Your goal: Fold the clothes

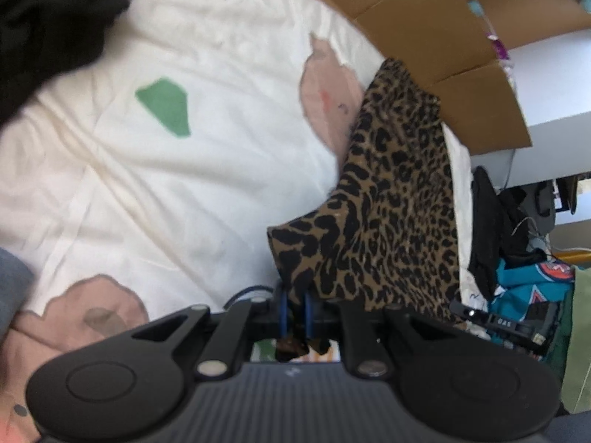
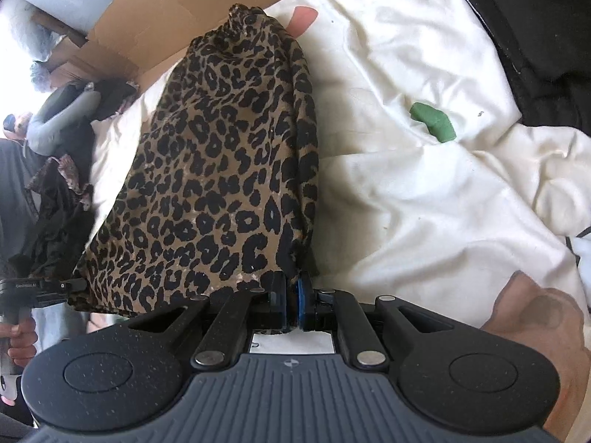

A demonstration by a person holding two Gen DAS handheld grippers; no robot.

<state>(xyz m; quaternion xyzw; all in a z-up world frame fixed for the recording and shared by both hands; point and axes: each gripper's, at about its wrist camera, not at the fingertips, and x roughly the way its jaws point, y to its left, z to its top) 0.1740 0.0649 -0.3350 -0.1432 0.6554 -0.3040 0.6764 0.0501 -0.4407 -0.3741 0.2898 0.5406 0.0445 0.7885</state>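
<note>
The left tongs and the right tongs each pinch an edge of the leopard-print garment, which hangs between them over the white bedspread (pink and green patches). A cardboard box stands just beyond it.

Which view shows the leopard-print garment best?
The right wrist view: the leopard-print garment fills the middle, seen almost whole from its bunched far end to the corner pinched in the right gripper. The left wrist view shows it off to the right, blurred and draped, with a corner clamped in the left gripper.
</note>
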